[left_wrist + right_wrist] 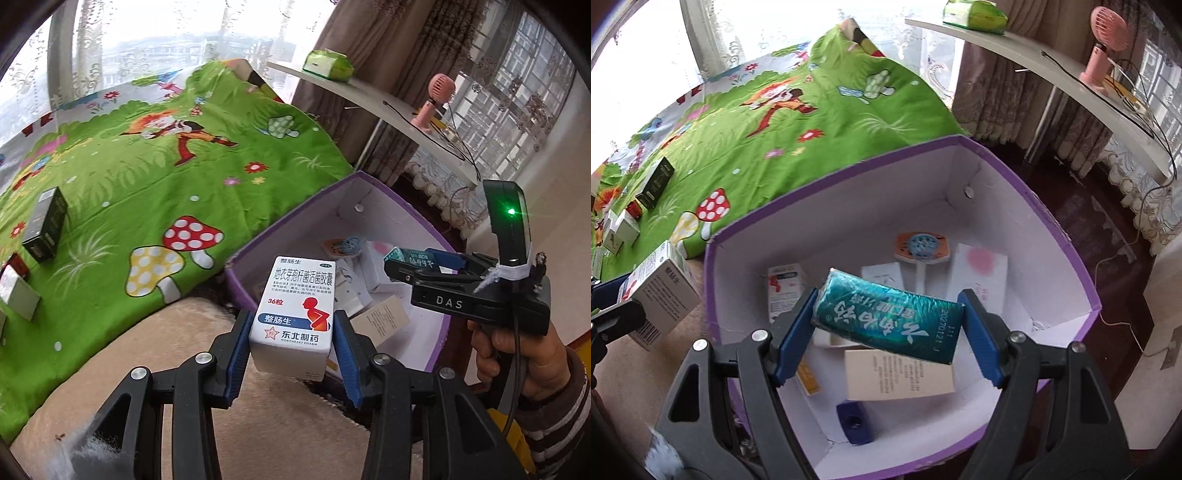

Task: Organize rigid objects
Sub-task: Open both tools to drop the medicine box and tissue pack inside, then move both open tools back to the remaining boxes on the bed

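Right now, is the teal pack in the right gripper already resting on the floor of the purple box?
No: the teal pack is clamped in the right gripper, above the purple box.

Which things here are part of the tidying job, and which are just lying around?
Job: white medicine carton in left gripper; teal foil packet in right gripper; purple cardboard box; black carton on bedspread.
Lying about: pink desk fan; green tissue pack.

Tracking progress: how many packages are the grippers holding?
2: a white medicine box in the left gripper, just outside the purple box; a teal pack in the right gripper, above its open inside.
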Demonstrator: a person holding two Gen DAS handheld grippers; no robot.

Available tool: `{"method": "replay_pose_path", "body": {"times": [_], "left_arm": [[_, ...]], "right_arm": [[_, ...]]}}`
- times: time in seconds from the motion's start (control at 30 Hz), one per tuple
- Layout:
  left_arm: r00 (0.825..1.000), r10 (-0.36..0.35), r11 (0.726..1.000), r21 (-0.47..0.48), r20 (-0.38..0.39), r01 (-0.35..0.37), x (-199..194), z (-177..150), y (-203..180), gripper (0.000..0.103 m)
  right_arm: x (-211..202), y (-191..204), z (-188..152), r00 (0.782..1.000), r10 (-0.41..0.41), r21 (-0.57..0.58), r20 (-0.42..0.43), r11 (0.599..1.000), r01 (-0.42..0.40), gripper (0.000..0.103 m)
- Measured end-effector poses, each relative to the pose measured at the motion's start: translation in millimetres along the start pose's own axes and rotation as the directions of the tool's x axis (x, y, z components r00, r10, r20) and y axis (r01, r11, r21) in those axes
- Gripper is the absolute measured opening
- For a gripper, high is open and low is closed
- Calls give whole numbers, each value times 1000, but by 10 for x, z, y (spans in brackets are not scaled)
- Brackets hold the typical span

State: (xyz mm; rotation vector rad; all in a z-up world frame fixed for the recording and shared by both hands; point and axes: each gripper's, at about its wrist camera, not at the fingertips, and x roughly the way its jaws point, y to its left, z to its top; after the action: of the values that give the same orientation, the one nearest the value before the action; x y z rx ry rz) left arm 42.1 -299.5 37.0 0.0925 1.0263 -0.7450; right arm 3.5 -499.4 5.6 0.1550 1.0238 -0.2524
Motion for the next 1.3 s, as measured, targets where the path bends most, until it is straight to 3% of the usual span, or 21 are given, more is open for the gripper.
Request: {"method": "replay_pose_path", "body": {"times": [0.2, 0.4, 0.5, 0.63, 0.83, 1.07, 1.17, 1.3], "left_arm": [[996, -64, 996, 55, -57, 67, 143, -3, -288, 44], [983, -139, 984, 91, -120, 150, 274, -56, -540, 44], [971, -179, 979, 73, -158, 193, 355, -74, -606, 53], [974, -174, 980, 67, -143, 185, 319, -76, -576, 64], [989, -127, 992, 13, -79, 129, 154, -59, -366, 68], [1000, -4, 1000, 10, 11, 4, -93, -93, -145, 73], [996, 64, 997, -42, 58, -62, -215, -139, 33, 75], [978, 138, 990, -62, 156, -130, -415, -196, 248, 75]], "right_arm": [[20, -456, -112, 997, -75, 62, -19, 995, 76, 78], [5, -748, -120, 996, -88, 112, -18, 990, 90, 79], [22, -802, -110, 995, -93, 122, -23, 988, 95, 79], [43, -834, -117, 995, -99, 130, -25, 986, 101, 86], [9, -864, -84, 995, -97, 151, -11, 984, 98, 90], [-100, -726, -25, 997, -60, 145, 39, 988, 54, 91], [-155, -591, 37, 996, -71, 127, 58, 990, 64, 92], [-222, -378, 91, 992, -57, 83, 112, 995, 48, 95]]}}
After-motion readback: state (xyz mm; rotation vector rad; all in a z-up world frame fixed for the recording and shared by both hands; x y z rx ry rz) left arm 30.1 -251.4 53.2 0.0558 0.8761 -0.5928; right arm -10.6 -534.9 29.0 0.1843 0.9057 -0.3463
